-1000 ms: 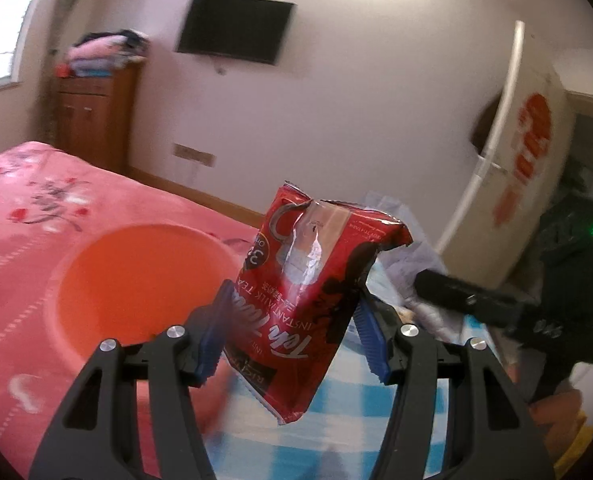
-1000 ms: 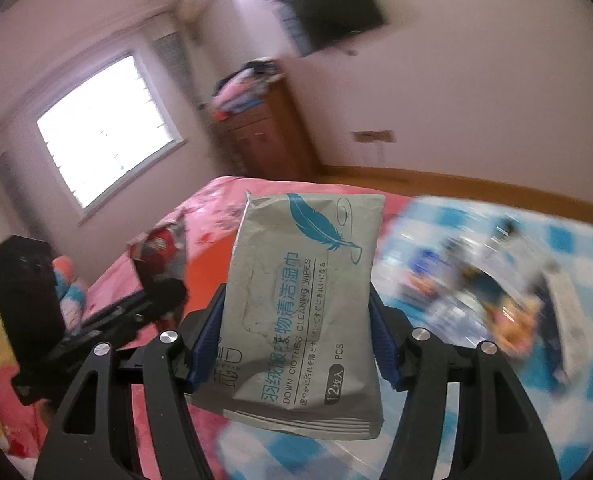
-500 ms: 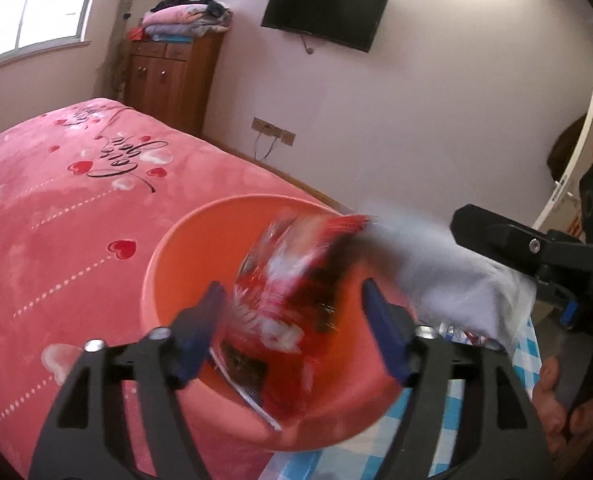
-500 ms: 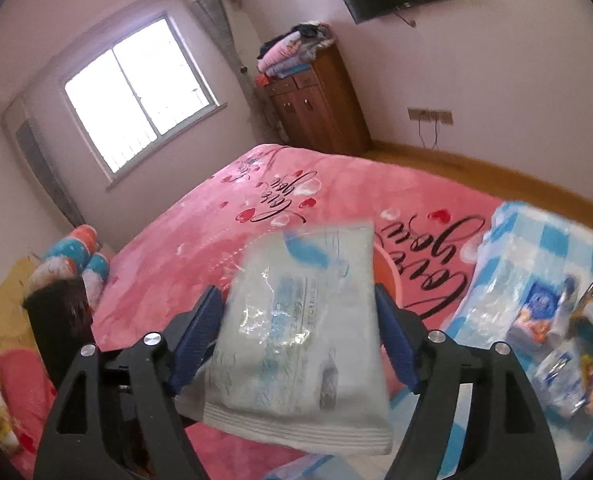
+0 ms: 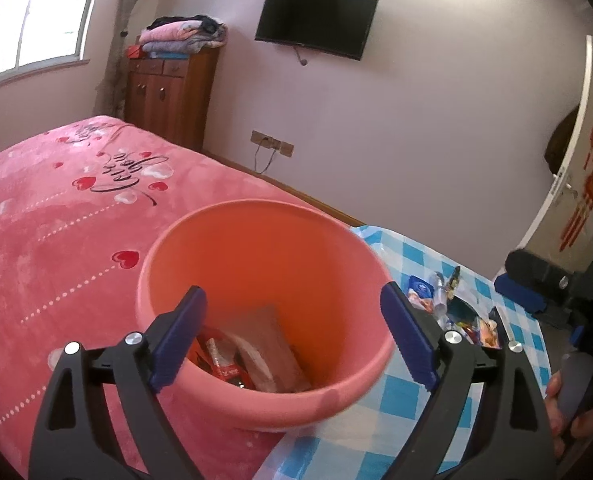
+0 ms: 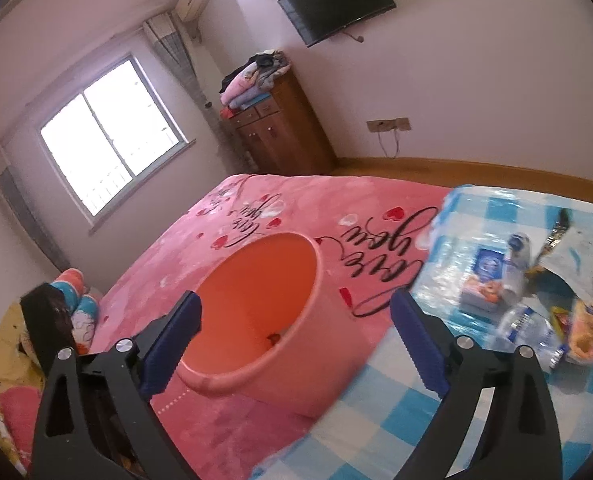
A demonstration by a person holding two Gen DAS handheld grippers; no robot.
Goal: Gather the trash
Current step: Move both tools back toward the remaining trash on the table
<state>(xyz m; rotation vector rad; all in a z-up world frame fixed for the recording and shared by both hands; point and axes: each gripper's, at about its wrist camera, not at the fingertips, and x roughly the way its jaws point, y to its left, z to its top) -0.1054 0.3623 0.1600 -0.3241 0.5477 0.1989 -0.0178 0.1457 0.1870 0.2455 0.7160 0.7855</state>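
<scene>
Lying in bucket (image 5: 256,248) below tool (image 5: 292,336): packets (image 5: 256,356).

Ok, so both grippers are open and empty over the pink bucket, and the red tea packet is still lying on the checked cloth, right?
Not quite. The red tea packet is not on the checked cloth; the left wrist view shows it inside the pink bucket. The rest holds: the left gripper and the right gripper have just been opening, with nothing between their fingers.

Both grippers, left gripper (image 5: 292,334) and right gripper (image 6: 296,340), just opened, empty.
</scene>
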